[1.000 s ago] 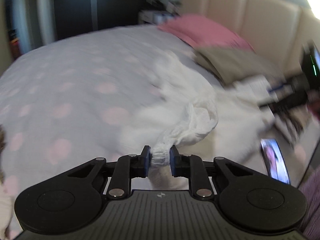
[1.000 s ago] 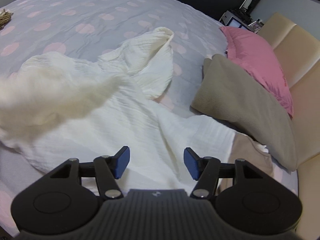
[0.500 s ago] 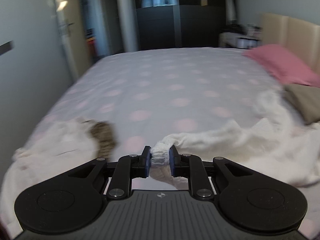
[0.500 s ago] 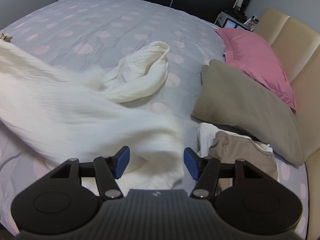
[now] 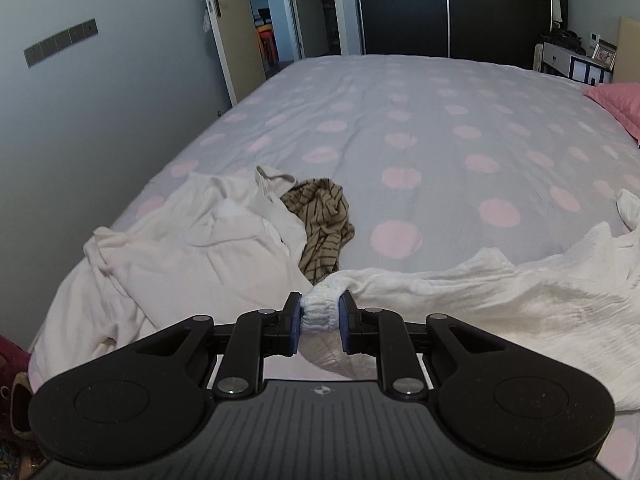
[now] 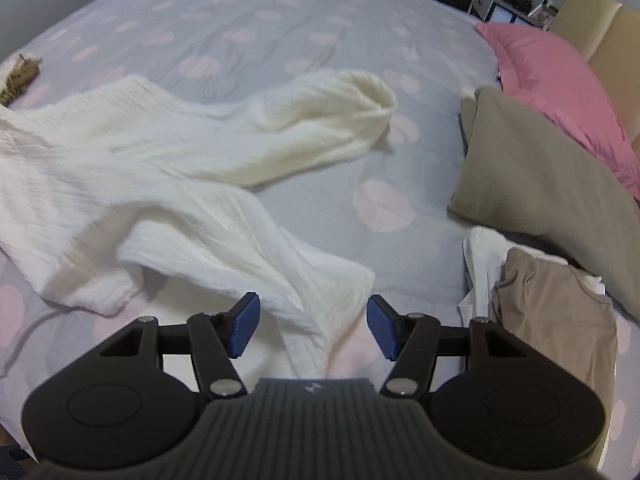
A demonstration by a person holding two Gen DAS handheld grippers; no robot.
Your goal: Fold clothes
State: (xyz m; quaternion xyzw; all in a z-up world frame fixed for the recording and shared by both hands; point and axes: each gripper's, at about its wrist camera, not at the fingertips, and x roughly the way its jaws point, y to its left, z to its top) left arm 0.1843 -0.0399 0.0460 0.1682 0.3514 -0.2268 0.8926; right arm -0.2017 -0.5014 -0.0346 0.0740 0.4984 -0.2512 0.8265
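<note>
White ribbed cuff [image 5: 320,314] sits pinched in my left claw [image 5: 319,327] – right claw [image 6: 313,327] gapes empty – I risk it slipping if I tug the trailing garment [image 6: 168,184].

Dim, soft indoor light; fisheye-bent edges; dark vignetted corners.

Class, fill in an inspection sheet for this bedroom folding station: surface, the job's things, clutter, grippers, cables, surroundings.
Surface: bedspread, grey with pink dots, lightly creased.
Job's things: white ribbed garment spread unfolded, one sleeve lying toward the pillows; its cuff is pinched.
Clutter: cream garment heap with a striped brown garment beside it; tan garment on white cloth near the pillows.
Grippers: left gripper shut on the cuff; right gripper open over the white garment's lower edge, holding nothing.
Cables: nothing seen.
Surroundings: pink pillow, taupe pillow, open door, dark wardrobe.
</note>
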